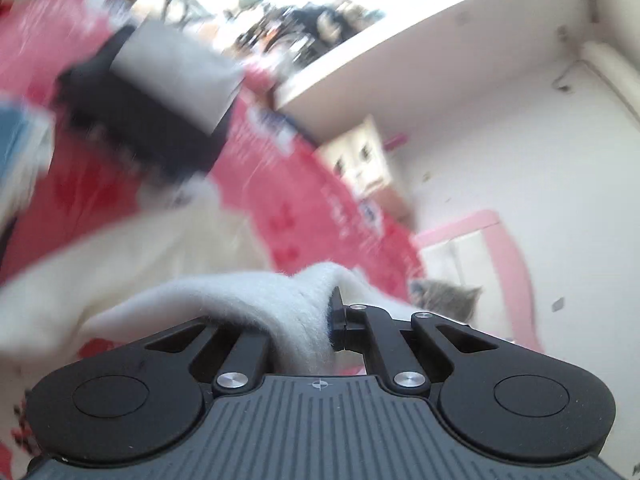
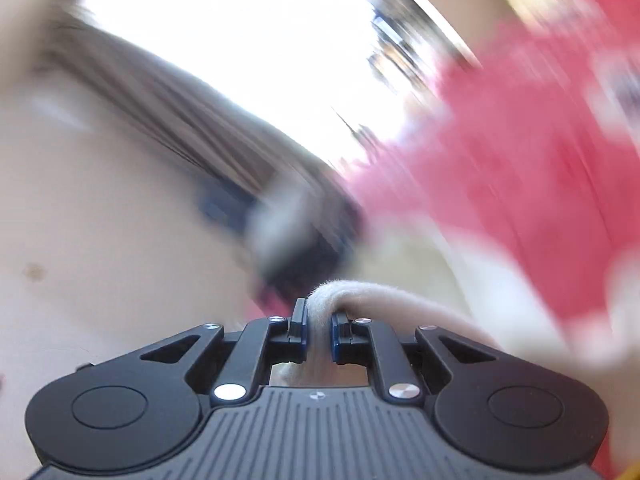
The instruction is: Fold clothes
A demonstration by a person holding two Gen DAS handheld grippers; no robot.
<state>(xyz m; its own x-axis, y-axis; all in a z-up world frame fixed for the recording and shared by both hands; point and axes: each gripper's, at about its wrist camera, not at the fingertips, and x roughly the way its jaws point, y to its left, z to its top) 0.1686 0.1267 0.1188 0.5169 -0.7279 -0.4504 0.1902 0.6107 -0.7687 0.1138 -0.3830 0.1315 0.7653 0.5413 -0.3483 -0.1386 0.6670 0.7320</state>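
Two grippers each hold a piece of fuzzy white garment [image 1: 256, 304], one in each wrist view. In the left wrist view, the left gripper [image 1: 320, 322] is clenched on the cloth at the lower centre of the frame; the white fabric drapes over its left finger and hides it, while the right finger's pad shows just beside the fold. From there the garment spreads away to the left and up toward the middle of the frame, lying over a red bedspread [image 1: 304, 184] with darker red figures. A dark and grey blurred shape [image 1: 160, 96] sits in the upper left, too smeared to name. At the right edge of the spread, a grey cat [image 1: 448, 300] peeks up beside a pink frame [image 1: 508, 264] against the pale wall.

In the right wrist view, the right gripper [image 2: 318, 330] pinches a narrow band of the same white cloth between its two pads at the lower centre; the band arches over the right pad and trails off to the lower right. The rest of this frame is heavily blurred, with red filling the right side.
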